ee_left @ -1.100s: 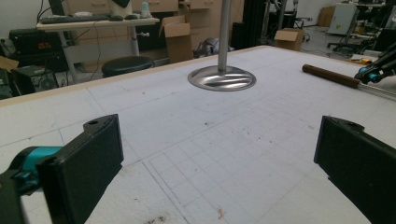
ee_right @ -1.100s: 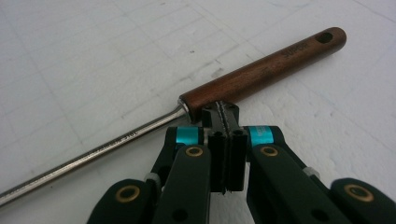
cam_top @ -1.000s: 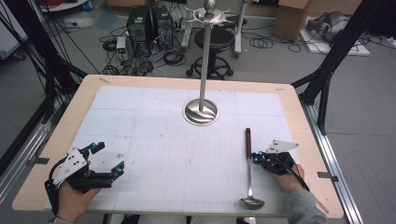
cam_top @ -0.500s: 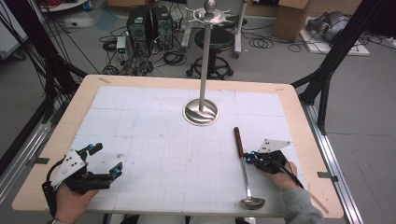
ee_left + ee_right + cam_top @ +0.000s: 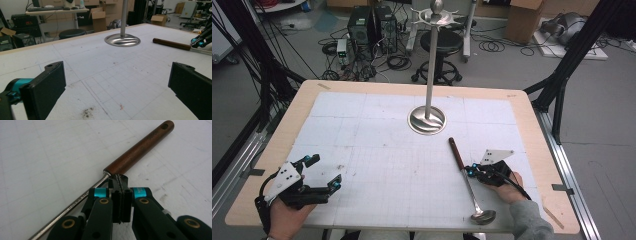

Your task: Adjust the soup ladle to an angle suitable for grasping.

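Observation:
A ladle with a brown wooden handle [image 5: 457, 152] and a steel bowl [image 5: 482, 216] lies flat on the white mat at the front right, its handle pointing toward the far left. My right gripper [image 5: 470, 172] is shut, and its tips rest against the ladle where the wood [image 5: 140, 152] meets the steel shaft [image 5: 75, 205]. Nothing is between the closed jaws of the right gripper [image 5: 118, 181]. My left gripper [image 5: 325, 171] is open at the front left, resting low over the mat, with nothing between the jaws of that gripper [image 5: 117, 75].
A steel stand with a round base [image 5: 427, 120] and a tall pole topped by hooks [image 5: 437, 10] rises from the far middle of the mat. The wooden table edge [image 5: 542, 150] frames the mat. Beyond it are a stool, cables and boxes on the floor.
The ladle's handle end has swung to the left while its bowl stayed near the front edge. My right gripper moved left with it. The left gripper barely shifted.

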Motion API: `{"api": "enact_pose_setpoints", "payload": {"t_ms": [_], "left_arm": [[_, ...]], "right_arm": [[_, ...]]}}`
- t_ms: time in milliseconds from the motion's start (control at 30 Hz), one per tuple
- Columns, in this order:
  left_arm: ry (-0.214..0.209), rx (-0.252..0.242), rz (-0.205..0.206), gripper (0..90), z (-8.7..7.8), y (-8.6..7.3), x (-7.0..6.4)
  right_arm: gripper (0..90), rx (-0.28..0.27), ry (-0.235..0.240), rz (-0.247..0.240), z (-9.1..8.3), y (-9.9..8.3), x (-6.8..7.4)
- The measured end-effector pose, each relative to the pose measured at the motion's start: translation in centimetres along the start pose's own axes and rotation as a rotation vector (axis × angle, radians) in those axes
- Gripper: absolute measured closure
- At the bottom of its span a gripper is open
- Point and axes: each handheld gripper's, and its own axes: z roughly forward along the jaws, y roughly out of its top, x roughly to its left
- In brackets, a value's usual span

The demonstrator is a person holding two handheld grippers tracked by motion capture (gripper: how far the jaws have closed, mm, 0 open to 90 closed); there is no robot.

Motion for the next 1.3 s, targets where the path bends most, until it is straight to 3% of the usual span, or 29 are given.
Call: {"api": "enact_pose_setpoints", "payload": {"t_ms": [733, 1300], "left_arm": [[0.005, 0.004, -0.002, 1.8, -0.2, -0.1, 0.0], [0.009, 0.010, -0.003, 1.8, -0.3, -0.2, 0.0]], "right_arm": [[90.0, 0.007, 0.109, -0.050, 1.0, 1.0, 0.9], [90.0, 0.045, 0.191, -0.092, 1.9, 2.3, 1.6]]}}
